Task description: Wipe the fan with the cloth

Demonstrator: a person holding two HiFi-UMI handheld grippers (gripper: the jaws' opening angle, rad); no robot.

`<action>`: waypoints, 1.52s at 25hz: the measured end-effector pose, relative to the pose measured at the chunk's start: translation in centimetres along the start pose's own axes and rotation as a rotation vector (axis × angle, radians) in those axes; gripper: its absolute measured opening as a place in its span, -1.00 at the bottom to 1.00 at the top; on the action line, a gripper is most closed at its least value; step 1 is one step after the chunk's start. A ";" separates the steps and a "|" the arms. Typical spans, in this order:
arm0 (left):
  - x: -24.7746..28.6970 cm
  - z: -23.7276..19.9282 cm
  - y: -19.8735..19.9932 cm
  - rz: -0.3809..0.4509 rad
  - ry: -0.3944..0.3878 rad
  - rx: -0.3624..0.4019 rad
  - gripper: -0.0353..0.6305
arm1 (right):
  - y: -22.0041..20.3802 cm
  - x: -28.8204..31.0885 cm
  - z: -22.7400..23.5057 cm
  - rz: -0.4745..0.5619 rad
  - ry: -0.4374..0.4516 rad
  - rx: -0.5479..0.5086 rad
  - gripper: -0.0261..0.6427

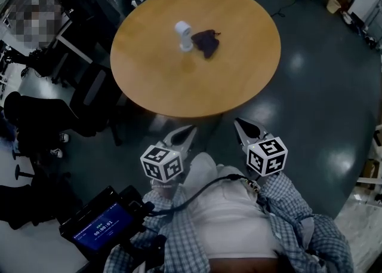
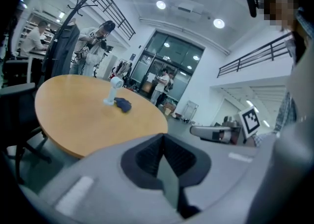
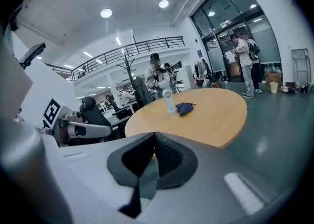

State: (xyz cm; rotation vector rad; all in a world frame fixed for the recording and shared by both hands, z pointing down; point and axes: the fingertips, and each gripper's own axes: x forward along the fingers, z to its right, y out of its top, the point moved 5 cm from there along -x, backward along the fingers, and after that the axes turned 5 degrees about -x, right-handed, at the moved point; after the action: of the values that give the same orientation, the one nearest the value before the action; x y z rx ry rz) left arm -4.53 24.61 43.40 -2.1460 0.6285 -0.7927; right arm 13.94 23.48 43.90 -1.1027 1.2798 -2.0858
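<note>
Fan (image 1: 184,35) with cloth (image 1: 206,42) just beside it on the tabletop (image 1: 197,86), well apart from left gripper (image 1: 191,128) and right gripper (image 1: 237,121), both with fingers together and empty.

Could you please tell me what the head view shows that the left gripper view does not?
Only the head view: the lit screen and the marker cube on the left gripper. Only the left gripper view: glass doors, ceiling lights, and that gripper's jaws, together and empty. Both: the round table, the white fan with the dark cloth beside it, and the right gripper.
</note>
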 end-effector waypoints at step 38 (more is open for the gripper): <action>21.2 -25.8 16.7 -0.061 0.123 0.403 -0.36 | 9.2 23.0 8.7 -0.159 -0.091 0.060 -0.91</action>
State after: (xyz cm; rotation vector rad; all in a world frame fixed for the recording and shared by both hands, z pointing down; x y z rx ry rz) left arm -11.11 -11.29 51.04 -1.7650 0.4229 -0.9972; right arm 7.48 -1.76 46.95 -1.2938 1.1126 -2.1456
